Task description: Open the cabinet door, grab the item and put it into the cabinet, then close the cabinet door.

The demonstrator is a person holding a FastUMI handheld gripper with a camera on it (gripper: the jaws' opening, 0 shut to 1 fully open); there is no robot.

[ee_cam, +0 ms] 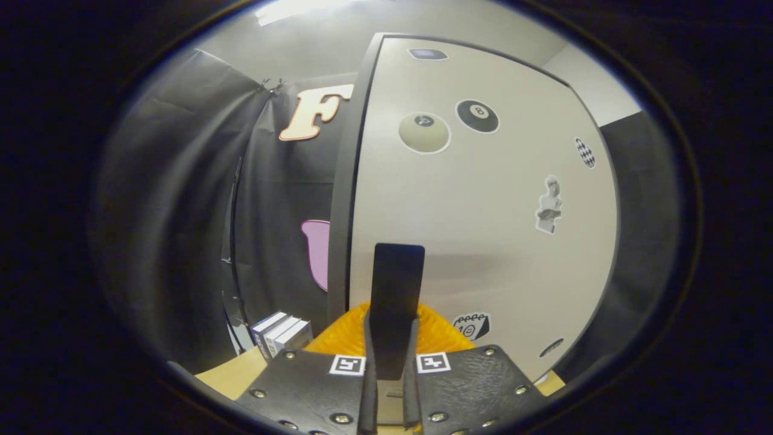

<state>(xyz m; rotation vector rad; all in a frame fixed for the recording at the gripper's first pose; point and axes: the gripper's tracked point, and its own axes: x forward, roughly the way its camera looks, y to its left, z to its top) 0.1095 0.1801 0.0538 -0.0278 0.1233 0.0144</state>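
Gripper view: gripper is right up against the cabinet door, pale panel covered in stickers, dark edge strip on its left side. Jaws are together, nearly touching, with a dark flat upright piece rising from between them; looks like the door's handle or a tab, can't tell which, and can't confirm both fingers actually press it. Orange ridged thing sits just behind the fingers at the door's foot, unclear what it is. Small stack of boxes, likely the item, stands on the tabletop left of the fingers, near the booth wall. Risks: weak pinch slips off when pulling; door swinging left could knock the boxes.
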